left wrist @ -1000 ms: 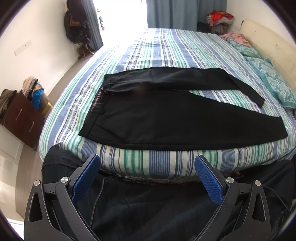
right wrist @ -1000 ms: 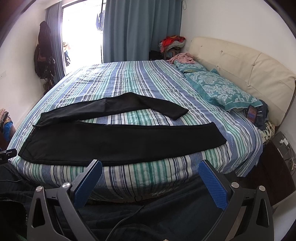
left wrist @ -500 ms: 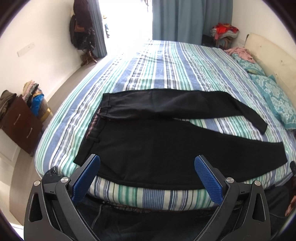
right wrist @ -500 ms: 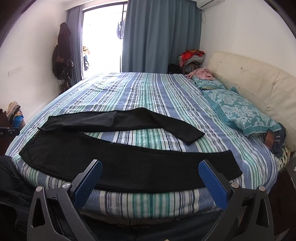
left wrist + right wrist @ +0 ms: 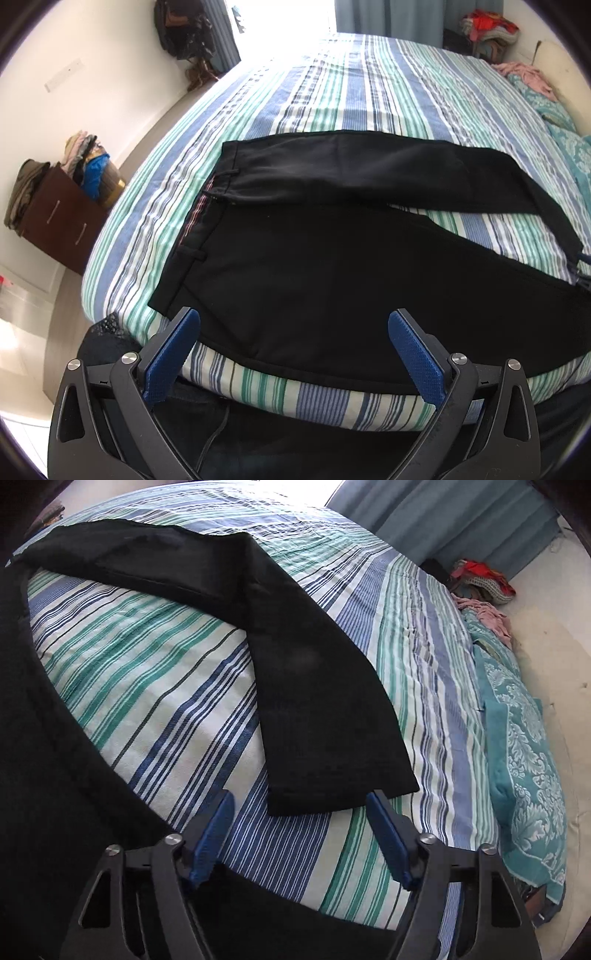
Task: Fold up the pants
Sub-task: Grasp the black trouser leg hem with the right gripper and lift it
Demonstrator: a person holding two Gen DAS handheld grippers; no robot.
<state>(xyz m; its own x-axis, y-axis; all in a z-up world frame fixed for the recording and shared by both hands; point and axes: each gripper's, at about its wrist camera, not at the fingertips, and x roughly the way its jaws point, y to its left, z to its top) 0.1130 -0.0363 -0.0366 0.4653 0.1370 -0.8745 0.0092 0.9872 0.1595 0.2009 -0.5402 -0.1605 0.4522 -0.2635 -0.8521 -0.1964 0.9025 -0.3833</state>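
Black pants [image 5: 332, 258] lie spread flat on the striped bed [image 5: 351, 81], waistband to the left, legs splayed apart to the right. My left gripper [image 5: 293, 350] is open and empty, just above the near edge of the seat. My right gripper [image 5: 301, 830] is open and empty, over the bed just short of the hem of the far leg [image 5: 325, 738]. The near leg [image 5: 44, 738] runs along the left and bottom of the right wrist view. The right gripper's tip [image 5: 583, 266] shows at the left wrist view's right edge.
Teal patterned pillows [image 5: 524, 760] lie along the cream headboard [image 5: 554, 635]. Piled clothes [image 5: 480, 579] sit by the curtain. A brown drawer unit [image 5: 55, 221] with clothes on top stands on the floor to the left of the bed.
Both grippers have moved forward toward the bed. The right one swung in low over the bed to the far leg's hem. Both stay open.
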